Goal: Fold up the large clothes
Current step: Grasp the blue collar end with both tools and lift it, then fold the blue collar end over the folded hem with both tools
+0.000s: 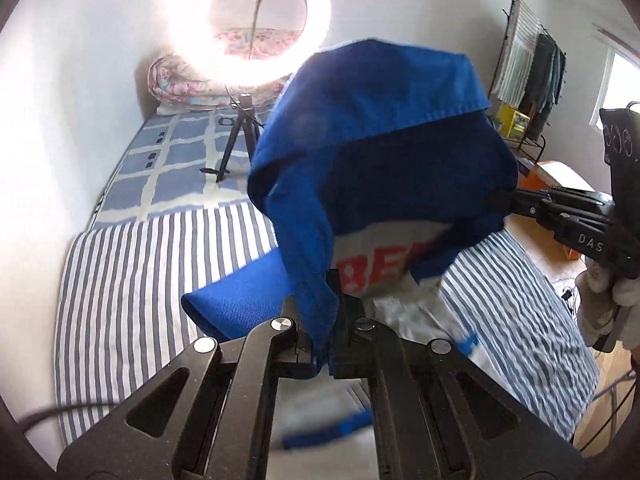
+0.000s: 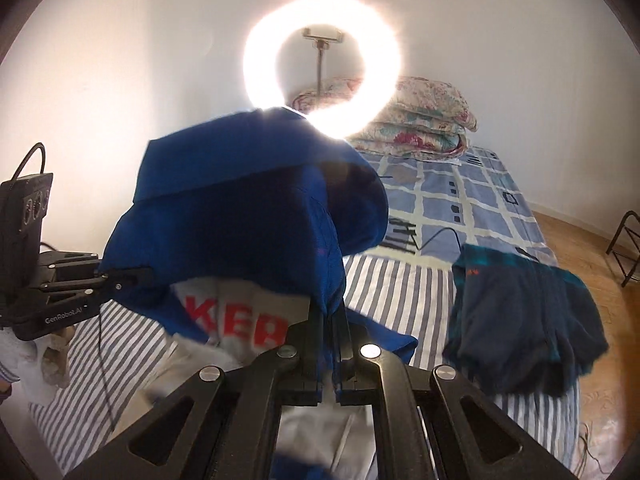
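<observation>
Blue garment (image 1: 372, 128), one, pinched by left gripper (image 1: 320, 332), right gripper (image 2: 330, 344), both closed.

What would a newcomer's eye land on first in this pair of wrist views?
First the blue garment with a white panel and red letters, held up over the striped bed cover; the left gripper and right gripper are each shut on its fabric. Behind it, a glaring ring light stands on the bed. A dark folded garment lies on the bed's right edge.
</observation>
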Tool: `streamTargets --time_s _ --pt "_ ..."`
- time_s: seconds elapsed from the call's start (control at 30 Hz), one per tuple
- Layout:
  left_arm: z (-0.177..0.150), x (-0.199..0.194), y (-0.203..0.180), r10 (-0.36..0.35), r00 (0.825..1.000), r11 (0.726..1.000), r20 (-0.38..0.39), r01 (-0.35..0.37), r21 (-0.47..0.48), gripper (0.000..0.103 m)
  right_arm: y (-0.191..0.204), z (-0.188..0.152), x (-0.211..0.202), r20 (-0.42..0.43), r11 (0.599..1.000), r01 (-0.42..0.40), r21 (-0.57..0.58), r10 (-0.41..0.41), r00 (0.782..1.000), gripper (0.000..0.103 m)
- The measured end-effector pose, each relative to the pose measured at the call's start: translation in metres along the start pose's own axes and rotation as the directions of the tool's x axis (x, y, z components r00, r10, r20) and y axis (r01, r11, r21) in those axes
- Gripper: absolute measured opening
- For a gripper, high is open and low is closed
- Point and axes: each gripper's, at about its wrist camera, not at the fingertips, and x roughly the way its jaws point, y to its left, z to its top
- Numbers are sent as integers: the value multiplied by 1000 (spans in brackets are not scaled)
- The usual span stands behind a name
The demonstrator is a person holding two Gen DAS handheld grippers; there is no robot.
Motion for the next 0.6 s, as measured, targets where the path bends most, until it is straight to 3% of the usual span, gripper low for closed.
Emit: streamTargets --time_s 0.37,0.6 --pt "-98 -56 -44 -26 1000 1000 -6 26 -5 0 24 -107 -75 -26 997 -32 71 34 999 1" --pt "-172 -69 -59 -6 1000 1000 -25 5 -25 0 45 -195 -86 -90 995 -57 81 64 994 1"
